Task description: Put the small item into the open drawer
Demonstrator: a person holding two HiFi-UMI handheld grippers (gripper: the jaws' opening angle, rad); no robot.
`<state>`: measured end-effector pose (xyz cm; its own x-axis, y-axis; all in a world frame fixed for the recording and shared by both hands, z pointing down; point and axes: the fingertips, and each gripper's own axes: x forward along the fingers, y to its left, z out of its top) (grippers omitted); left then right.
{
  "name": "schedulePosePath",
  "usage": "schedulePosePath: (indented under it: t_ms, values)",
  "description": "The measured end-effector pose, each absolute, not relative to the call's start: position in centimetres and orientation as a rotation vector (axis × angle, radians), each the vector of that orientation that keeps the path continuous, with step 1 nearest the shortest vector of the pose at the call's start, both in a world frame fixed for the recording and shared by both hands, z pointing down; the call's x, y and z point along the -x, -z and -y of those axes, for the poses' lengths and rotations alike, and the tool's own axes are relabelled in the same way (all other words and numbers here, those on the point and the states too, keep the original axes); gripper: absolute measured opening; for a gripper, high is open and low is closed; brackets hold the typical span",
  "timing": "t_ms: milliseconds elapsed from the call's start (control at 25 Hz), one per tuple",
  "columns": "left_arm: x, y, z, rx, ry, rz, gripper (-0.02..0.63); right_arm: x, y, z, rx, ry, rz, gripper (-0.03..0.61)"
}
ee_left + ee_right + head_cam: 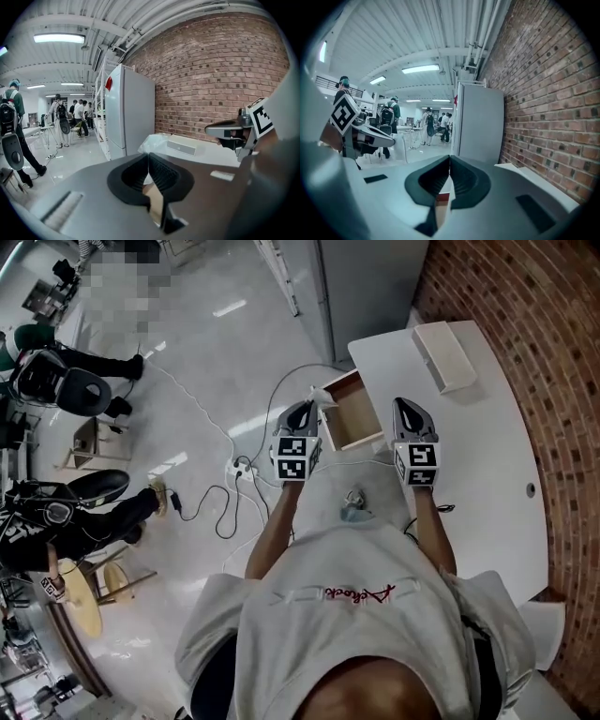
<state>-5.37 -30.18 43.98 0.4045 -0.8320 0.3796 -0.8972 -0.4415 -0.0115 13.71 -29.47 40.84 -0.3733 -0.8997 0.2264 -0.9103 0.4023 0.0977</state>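
- White curved table [487, 456] runs along a red brick wall, with a long white box [446, 354] at its far end.
- Open light-wood drawer [354, 418] juts from the table's left edge. Its floor looks bare.
- Left gripper [312, 402] hangs over the drawer's left rim. Its jaws are together, and they seem to pinch the film of the small item at their tips.
- Right gripper [400, 403] hovers above the table just right of the drawer. Its jaws are pressed together with nothing between them.
- Small crumpled translucent plastic item [325, 398] sits at the left gripper's tips, above the drawer's near-left corner and not yet inside.
- Step in hand, as I judge it: carrying the item over the drawer. The next move calls for a short shift right over the cavity, a slight lowering, then parting the jaws so the item drops inside.
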Motion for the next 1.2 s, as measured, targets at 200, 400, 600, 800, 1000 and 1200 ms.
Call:
schedulePosePath:
  t_ms: [200, 400, 600, 800, 1000, 1200]
  values:
    - [1.5, -43.9, 33.7, -2.427, -0.508, 1.548, 0.012, -16.1, -40.9, 33.9, -1.526, -0.085, 2.448, 0.012]
    - [4.1, -46.5, 35.5, -2.413, -0.524, 1.539, 0.012, -12.7, -43.5, 35.9, -1.491, -0.098, 2.453, 0.012]
    - [4.5, -47.2, 36.6, -2.414, -0.555, 1.513, 0.012, -12.3, -43.6, 37.2, -1.493, -0.111, 2.448, 0.012]
    - [4.6, -49.3, 37.5, -2.408, -0.599, 1.434, 0.012, -12.2, -44.8, 37.7, -1.509, -0.166, 2.403, 0.012]
    - [4.7, -52.7, 39.5, -2.402, -0.578, 1.354, 0.012, -11.7, -47.1, 38.7, -1.540, -0.171, 2.356, 0.012]
    - [4.5, -54.4, 40.8, -2.441, -0.577, 1.278, 0.012, -11.6, -47.3, 38.4, -1.615, -0.168, 2.315, 0.012]
